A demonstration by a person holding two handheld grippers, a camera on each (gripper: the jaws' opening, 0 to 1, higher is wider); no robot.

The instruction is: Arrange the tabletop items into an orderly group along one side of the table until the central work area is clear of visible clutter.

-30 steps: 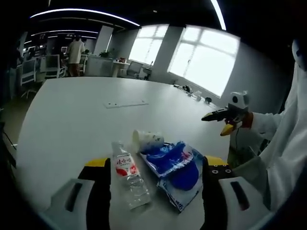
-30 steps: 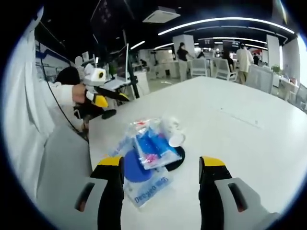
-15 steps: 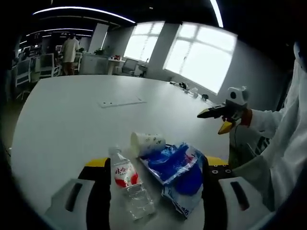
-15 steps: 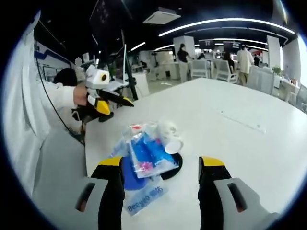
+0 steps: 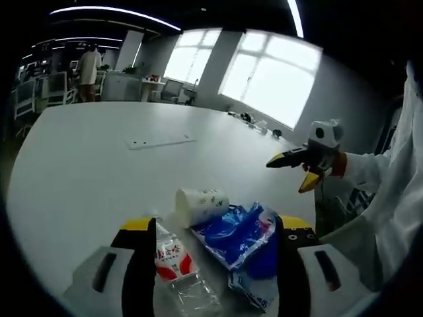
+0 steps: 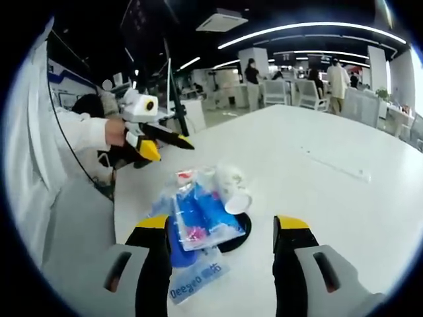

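Both cameras closer to the pile than a second ago, no item shifted. Clear plastic water bottle with red label (image 5: 173,259), tipped white paper cup (image 5: 200,203) and crinkly blue plastic packet (image 5: 238,230) bunched near the white bench (image 5: 86,158) edge at 6 o'clock. Left gripper (image 6: 173,139) jaws spread, empty; right gripper (image 5: 288,166) jaws spread too. Centre already bare, probably just tidying left.

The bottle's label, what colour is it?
Red and white label on the clear bottle, best in the left gripper view.
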